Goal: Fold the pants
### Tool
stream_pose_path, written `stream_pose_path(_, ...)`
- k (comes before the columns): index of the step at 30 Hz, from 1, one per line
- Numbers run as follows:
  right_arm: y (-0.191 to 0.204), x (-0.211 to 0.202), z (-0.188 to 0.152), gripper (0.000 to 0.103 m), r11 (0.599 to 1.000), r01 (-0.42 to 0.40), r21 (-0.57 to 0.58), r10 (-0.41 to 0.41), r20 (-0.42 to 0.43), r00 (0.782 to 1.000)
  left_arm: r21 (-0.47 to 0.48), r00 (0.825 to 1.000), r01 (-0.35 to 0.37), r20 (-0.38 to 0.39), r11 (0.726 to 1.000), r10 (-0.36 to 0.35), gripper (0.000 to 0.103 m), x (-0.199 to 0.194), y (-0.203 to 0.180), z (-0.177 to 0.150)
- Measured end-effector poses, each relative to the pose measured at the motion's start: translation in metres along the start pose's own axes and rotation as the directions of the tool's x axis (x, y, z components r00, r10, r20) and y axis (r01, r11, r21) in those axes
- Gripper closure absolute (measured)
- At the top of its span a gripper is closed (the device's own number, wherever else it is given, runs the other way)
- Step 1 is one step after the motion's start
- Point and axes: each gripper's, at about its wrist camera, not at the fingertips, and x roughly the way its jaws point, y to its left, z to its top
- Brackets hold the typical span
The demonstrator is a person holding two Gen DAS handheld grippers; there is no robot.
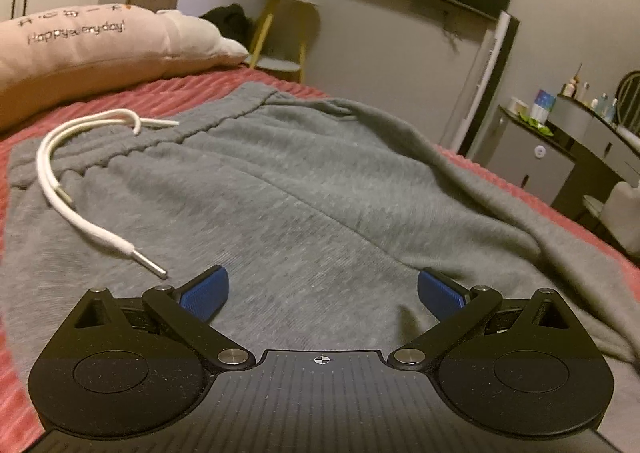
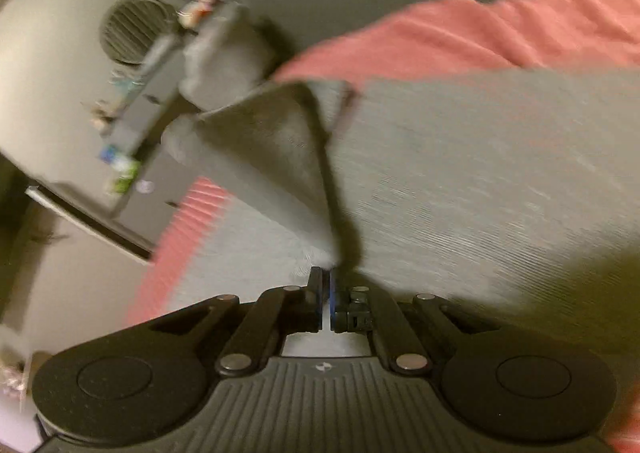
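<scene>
1. Spread beneath everything else, the pink-red ribbed bedspread (image 1: 132, 91) covers the bed, and it shows again as a blurred red band (image 2: 480, 33) in my right wrist view.
2. On that bedspread lie the grey knitted sweatpants (image 1: 304, 189), waistband toward the far side, with a long raised fold running along their right edge in my left wrist view.
3. In my right wrist view, part of the same grey cloth (image 2: 272, 157) rises off the flat fabric into a tented peak that narrows down toward my fingertips; the picture is smeared, so I cannot trace its far end.
4. A pale pink pillow with stitched lettering (image 1: 92, 41) rests at the far left of the bed, apart from the pants.
5. My left gripper (image 1: 322, 289) hangs low over the grey fabric with its blue-padded fingers (image 1: 204, 291) spread wide and nothing between them.
6. My right gripper (image 2: 326, 293) has its fingers drawn almost together, pinching a thin gather of the grey cloth at the tips.
7. The white drawstring with a metal tip (image 1: 68, 189) loops from the waistband and lies on the pants, its tip near my left gripper's left finger without touching it.
</scene>
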Motion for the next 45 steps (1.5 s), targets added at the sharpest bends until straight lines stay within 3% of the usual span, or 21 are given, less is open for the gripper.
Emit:
stream_pose_path(2,-0.004,0.004,0.006,0.091,0.997,-0.070,0.038,0.071,-0.016,0.997,-0.030,0.998,0.061,0.013,0.998,-0.061,0.000,-0.008,-0.001,0.015)
stream_pose_path(6,-0.008,0.013,0.009,0.047,0.989,-0.130,0.076,0.133,-0.034,0.991,-0.066,0.986,0.166,-0.020,0.984,-0.167,0.000,0.003,-0.014,0.058)
stream_pose_path(10,-0.004,0.023,0.012,0.047,0.984,-0.160,0.079,0.164,-0.041,0.986,-0.218,0.944,0.251,-0.160,0.943,-0.288,0.000,0.060,-0.028,0.105)
stream_pose_path(14,-0.014,0.030,0.023,0.045,0.965,-0.205,0.165,0.215,-0.043,0.976,-0.326,0.920,0.199,-0.263,0.924,-0.291,0.000,0.131,-0.044,0.124)
stream_pose_path(16,-0.014,0.031,0.021,0.048,0.965,-0.211,0.159,0.220,-0.042,0.975,-0.340,0.919,0.143,-0.304,0.929,-0.253,0.002,0.160,-0.051,0.128)
stream_pose_path(17,-0.013,0.032,0.022,0.053,0.969,-0.202,0.142,0.209,-0.040,0.977,-0.355,0.920,0.119,-0.311,0.927,-0.237,0.016,0.173,-0.053,0.130)
stream_pose_path(18,-0.012,0.035,0.022,0.068,0.975,-0.186,0.125,0.192,-0.039,0.981,-0.368,0.922,0.097,-0.317,0.925,-0.223,0.034,0.182,-0.054,0.131)
stream_pose_path(19,-0.013,0.034,0.019,0.088,0.977,-0.176,0.121,0.182,-0.038,0.983,-0.381,0.922,0.085,-0.321,0.920,-0.218,0.035,0.190,-0.055,0.133)
stream_pose_path(20,-0.016,0.036,0.019,0.093,0.976,-0.172,0.131,0.179,-0.044,0.983,-0.388,0.925,0.086,-0.311,0.918,-0.218,0.030,0.196,-0.056,0.135)
stream_pose_path(23,-0.024,0.044,0.020,0.093,0.966,-0.190,0.177,0.202,-0.057,0.978,-0.384,0.934,0.051,-0.308,0.922,-0.180,0.029,0.214,-0.057,0.139)
stream_pose_path(26,-0.020,0.044,0.019,0.093,0.971,-0.187,0.148,0.197,-0.055,0.979,-0.425,0.955,0.104,-0.210,0.899,-0.210,0.027,0.206,-0.057,0.143)
stream_pose_path(28,-0.020,0.045,0.017,0.093,0.971,-0.188,0.148,0.197,-0.048,0.979,-0.373,0.964,0.072,-0.212,0.925,-0.160,0.024,0.215,-0.063,0.143)
stream_pose_path(30,-0.020,0.045,0.016,0.093,0.973,-0.188,0.136,0.195,-0.043,0.980,-0.351,0.943,0.035,-0.299,0.936,-0.147,0.025,0.236,-0.063,0.140)
stream_pose_path(31,-0.018,0.045,0.016,0.093,0.975,-0.185,0.126,0.192,-0.042,0.981,-0.353,0.944,0.038,-0.294,0.935,-0.150,0.025,0.240,-0.063,0.138)
stream_pose_path(32,-0.017,0.045,0.016,0.093,0.976,-0.182,0.117,0.188,-0.042,0.981,-0.359,0.947,0.060,-0.274,0.932,-0.167,0.034,0.240,-0.064,0.140)
stream_pose_path(33,-0.015,0.045,0.016,0.094,0.978,-0.178,0.112,0.184,-0.042,0.982,-0.366,0.942,0.082,-0.276,0.927,-0.192,0.057,0.240,-0.063,0.142)
stream_pose_path(34,-0.015,0.045,0.016,0.096,0.979,-0.173,0.107,0.178,-0.041,0.983,-0.370,0.935,0.072,-0.298,0.926,-0.191,0.070,0.241,-0.061,0.144)
stream_pose_path(35,-0.015,0.045,0.015,0.097,0.979,-0.173,0.105,0.178,-0.041,0.983,-0.363,0.934,0.047,-0.314,0.931,-0.170,0.091,0.239,-0.058,0.146)
stream_pose_path(39,-0.008,0.039,0.022,0.098,0.978,-0.188,0.091,0.191,-0.027,0.981,-0.462,0.928,0.161,-0.231,0.872,-0.294,0.092,0.197,-0.033,0.158)
stream_pose_path(42,0.003,0.015,0.033,0.098,0.963,-0.258,0.075,0.257,0.021,0.966,-0.433,0.929,0.249,-0.147,0.866,-0.340,0.092,0.142,-0.018,0.170)
stream_pose_path(45,0.005,-0.019,0.044,0.098,0.945,-0.317,0.084,0.312,0.065,0.948,-0.415,0.911,0.341,-0.074,0.844,-0.405,0.092,0.076,0.003,0.168)
